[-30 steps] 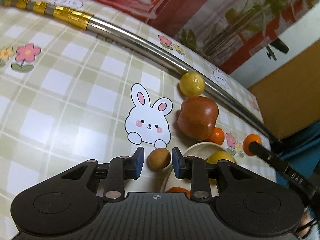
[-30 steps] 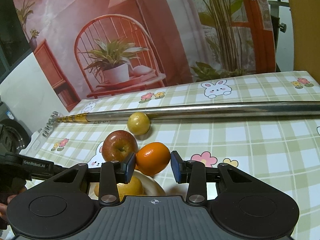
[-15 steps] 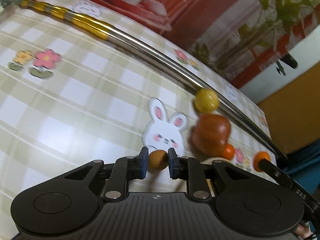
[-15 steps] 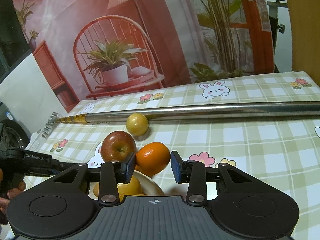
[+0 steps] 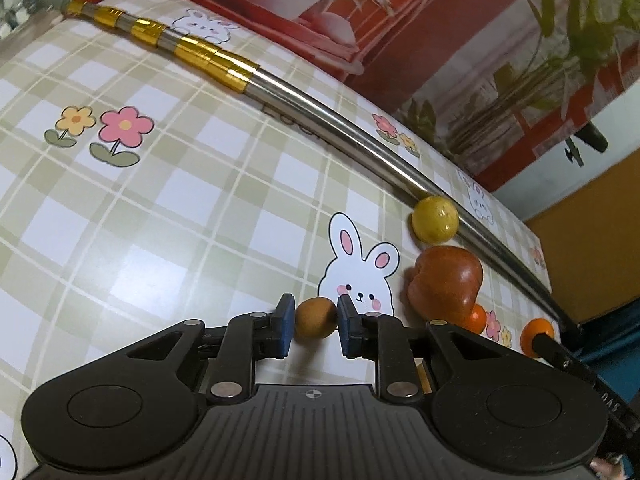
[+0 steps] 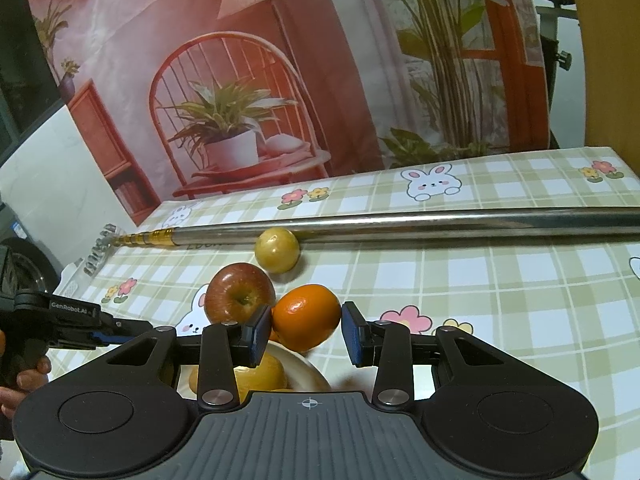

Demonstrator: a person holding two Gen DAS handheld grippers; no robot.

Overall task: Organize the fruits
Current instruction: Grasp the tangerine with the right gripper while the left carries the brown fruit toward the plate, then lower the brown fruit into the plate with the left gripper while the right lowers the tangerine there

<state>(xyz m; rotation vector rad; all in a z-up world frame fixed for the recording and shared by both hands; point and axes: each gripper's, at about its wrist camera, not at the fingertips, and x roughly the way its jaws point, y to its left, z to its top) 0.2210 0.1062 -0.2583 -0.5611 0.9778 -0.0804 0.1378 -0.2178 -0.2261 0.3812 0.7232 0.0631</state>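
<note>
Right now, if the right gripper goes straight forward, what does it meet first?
The round orange fruit, already between the right gripper pads. Behind it, probably the red apple; depth is unclear.

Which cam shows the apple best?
Right wrist: the apple faces the lens with its stem dimple visible, only its lower edge behind the tongs. Left wrist shows the apple from the side, near the frame's right edge.

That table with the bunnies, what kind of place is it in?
Probably a staged home-style set: a checked tablecloth printed with rabbits and flowers, a photo backdrop of a chair and potted plant, fruit by a bowl.
</note>
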